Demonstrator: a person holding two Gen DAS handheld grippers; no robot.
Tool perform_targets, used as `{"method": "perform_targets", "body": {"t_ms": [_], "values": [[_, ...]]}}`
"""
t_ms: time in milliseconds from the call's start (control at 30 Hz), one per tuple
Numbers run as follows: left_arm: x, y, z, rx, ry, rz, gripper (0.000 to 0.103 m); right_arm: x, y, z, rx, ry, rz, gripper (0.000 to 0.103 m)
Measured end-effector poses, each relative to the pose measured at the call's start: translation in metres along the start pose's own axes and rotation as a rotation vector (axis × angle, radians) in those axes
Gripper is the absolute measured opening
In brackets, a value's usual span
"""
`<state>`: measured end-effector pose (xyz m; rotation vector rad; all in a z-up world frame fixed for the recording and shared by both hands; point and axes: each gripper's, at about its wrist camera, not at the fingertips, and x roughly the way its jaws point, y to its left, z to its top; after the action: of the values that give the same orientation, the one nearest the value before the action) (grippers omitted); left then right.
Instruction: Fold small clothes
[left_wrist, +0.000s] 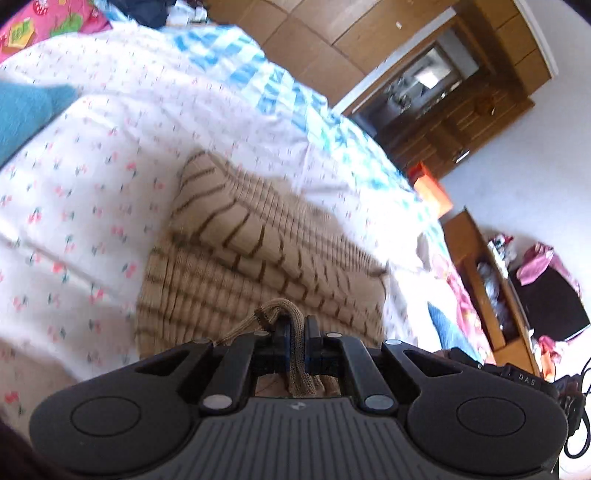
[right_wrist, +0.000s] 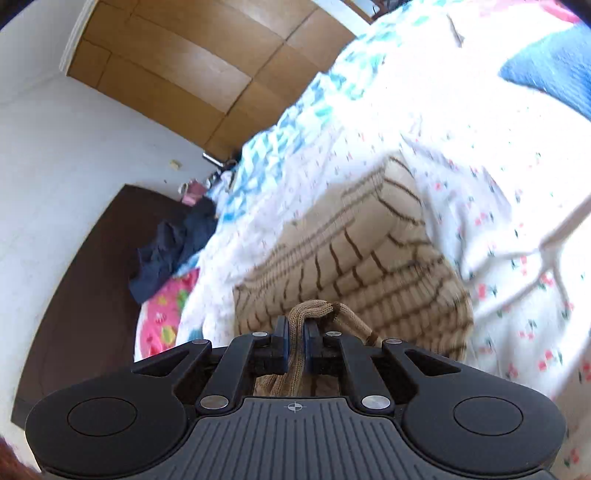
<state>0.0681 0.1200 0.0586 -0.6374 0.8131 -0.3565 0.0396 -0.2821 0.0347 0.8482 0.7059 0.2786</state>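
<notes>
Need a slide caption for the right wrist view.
Right gripper shut on the ribbed edge of a tan striped knit garment, lifting it over a cherry-print bedsheet.

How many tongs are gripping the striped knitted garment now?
2. The left tongs pinch one edge of the striped knitted garment; the right tongs pinch another edge. It lies on the bed sheet.

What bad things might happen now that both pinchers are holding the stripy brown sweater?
1. Each gripper, left gripper and right gripper, pinches only a thin bunch of the sweater's ribbed edge, so it might slip out.
2. The sweater is already doubled over and rumpled on the cherry-print bedsheet, so the fold may come out crooked.
3. The pictures are blurry from fast moving, and a quick tug might drag the sheet along too.
</notes>
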Motion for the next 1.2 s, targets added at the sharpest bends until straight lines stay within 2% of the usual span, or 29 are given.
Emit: {"method": "perform_targets", "body": {"t_ms": [133, 267, 400, 533, 767, 833, 900, 1000, 1100, 1200], "values": [[0.023, 0.002, 0.048, -0.024, -0.151, -0.023, 0.012, 0.031, 0.008, 0.039, -0.009, -0.109, 0.008, 0.009], [0.058, 0.014, 0.081, -0.043, -0.23, 0.024, 0.012, 0.076, 0.006, 0.07, -0.004, -0.186, -0.037, 0.009], [0.108, 0.041, 0.098, -0.049, -0.222, 0.145, 0.012, 0.125, -0.016, 0.09, 0.025, -0.187, -0.149, 0.009], [0.141, 0.065, 0.092, -0.082, -0.164, 0.206, 0.012, 0.16, -0.037, 0.094, 0.026, -0.168, -0.247, 0.009], [0.143, 0.07, 0.089, -0.135, -0.154, 0.212, 0.014, 0.165, -0.052, 0.089, 0.039, -0.113, -0.276, 0.013], [0.14, 0.068, 0.092, -0.151, -0.16, 0.204, 0.026, 0.164, -0.05, 0.09, 0.028, -0.113, -0.27, 0.018], [0.136, 0.065, 0.095, -0.149, -0.175, 0.196, 0.036, 0.161, -0.045, 0.093, 0.022, -0.127, -0.25, 0.033], [0.128, 0.058, 0.098, -0.139, -0.227, 0.216, 0.051, 0.154, -0.035, 0.096, -0.005, -0.169, -0.212, 0.04], [0.116, 0.053, 0.096, -0.107, -0.277, 0.256, 0.054, 0.145, -0.028, 0.096, -0.043, -0.199, -0.229, 0.042], [0.102, 0.054, 0.085, -0.072, -0.275, 0.28, 0.057, 0.134, -0.026, 0.088, -0.128, -0.201, -0.31, 0.042]]}}
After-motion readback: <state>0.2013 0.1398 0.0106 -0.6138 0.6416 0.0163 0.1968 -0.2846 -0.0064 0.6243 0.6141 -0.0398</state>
